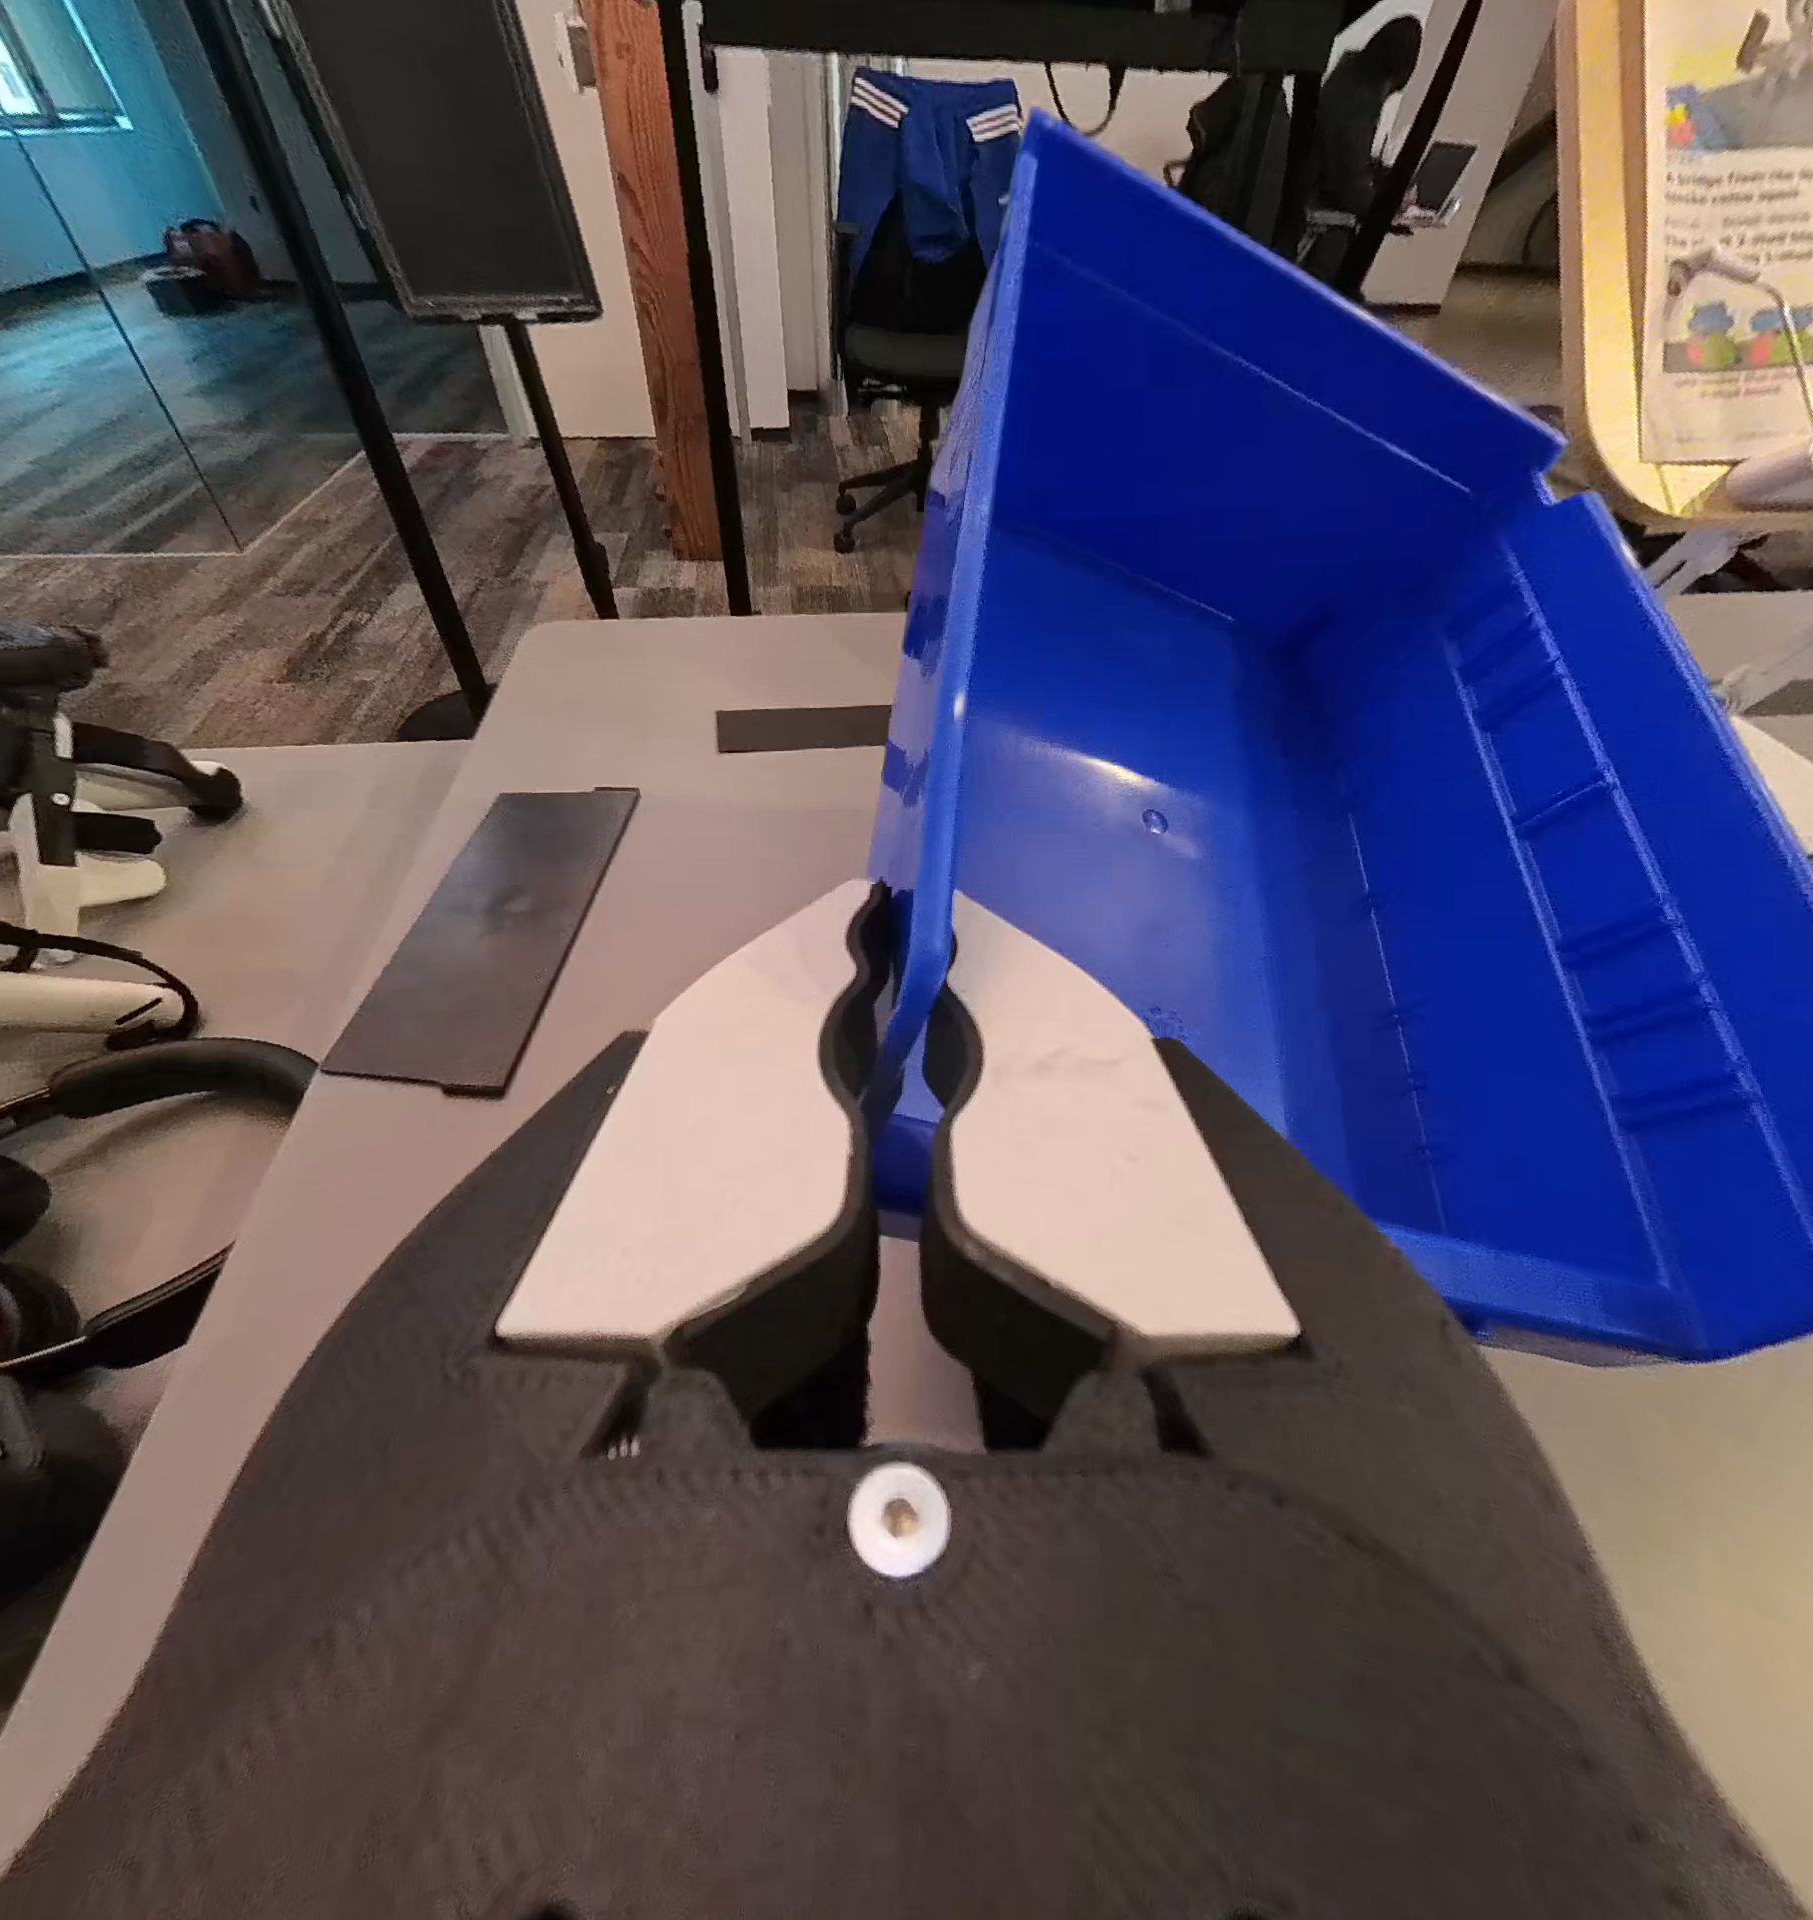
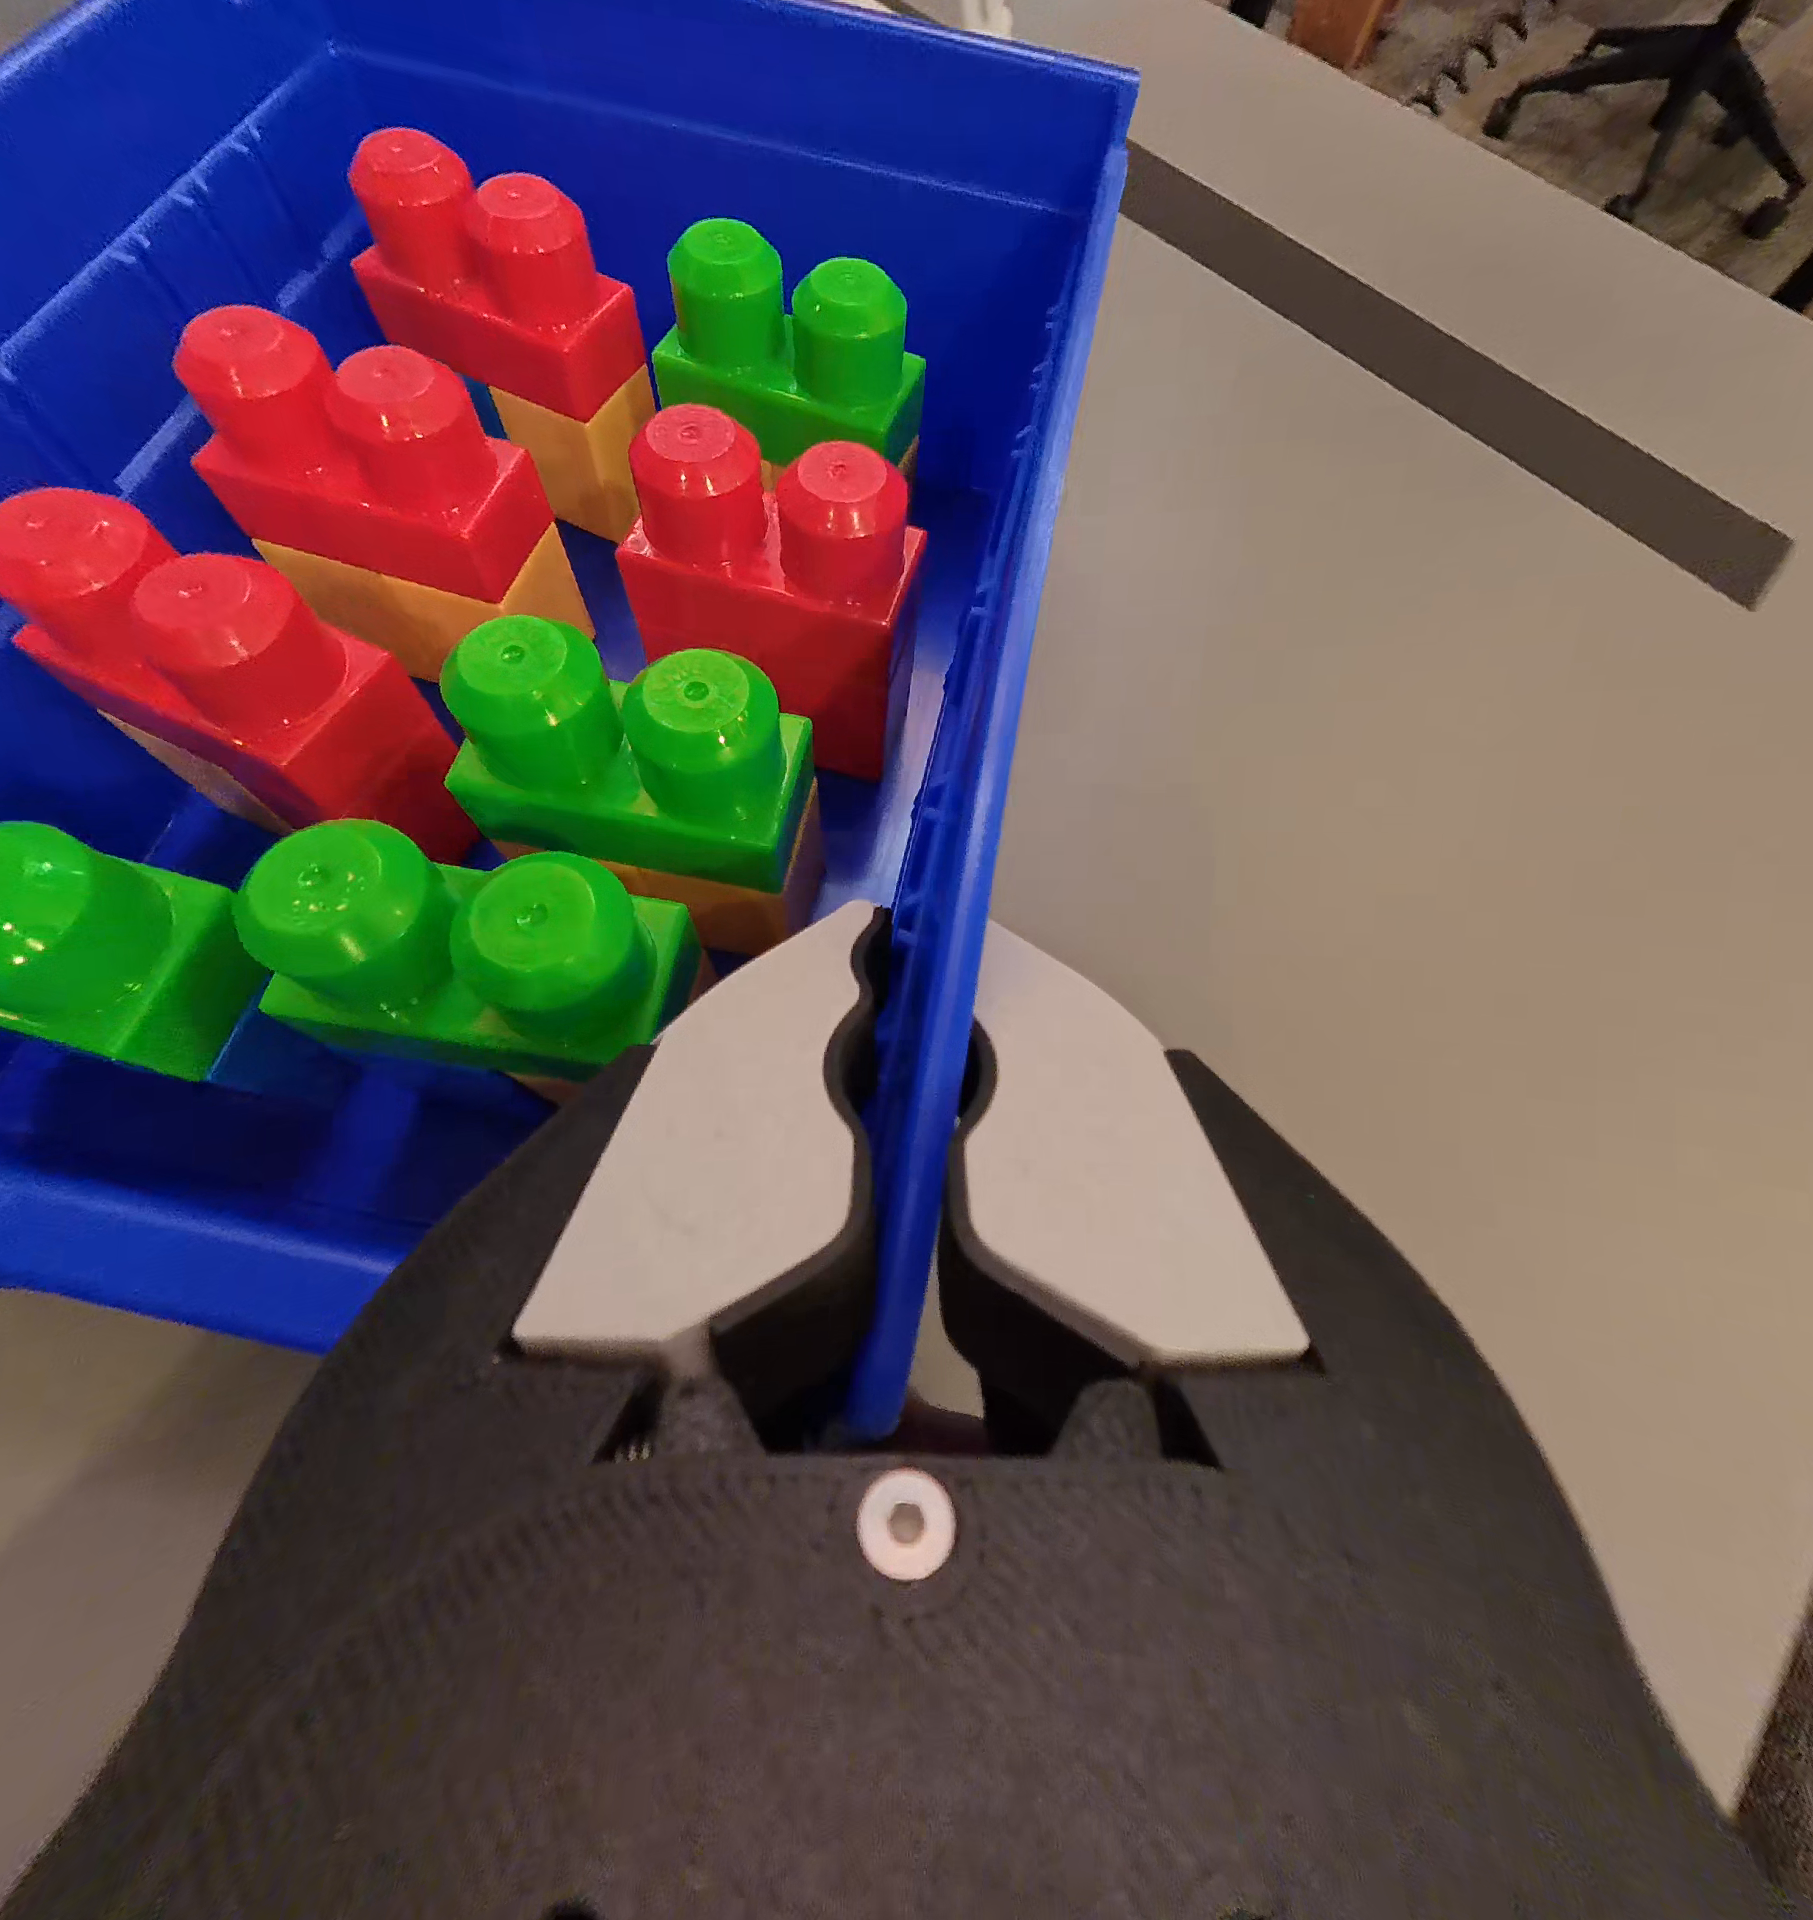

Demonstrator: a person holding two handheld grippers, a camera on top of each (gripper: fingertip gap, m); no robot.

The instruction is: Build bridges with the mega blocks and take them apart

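In the left wrist view my left gripper point(image 1: 917, 925) is shut on the thin side wall of an empty blue bin point(image 1: 1245, 831), which hangs tilted above the grey table point(image 1: 673, 748). In the right wrist view my right gripper point(image 2: 928, 935) is shut on the right wall of a blue bin point(image 2: 1027, 520). This bin holds several two-stud stacks with red tops point(image 2: 393, 488) or green tops point(image 2: 632, 748) on orange blocks point(image 2: 569, 457). Neither view shows the other gripper.
Two flat black strips point(image 1: 486, 935) point(image 1: 798, 727) lie on the table left of the empty bin. Black and white gear with cables point(image 1: 50, 935) sits at the far left. A dark strip point(image 2: 1453, 384) crosses the table right of the filled bin; the table edge point(image 2: 1795, 1351) is near. About 80 centimetres separates my left fingertips from my right.
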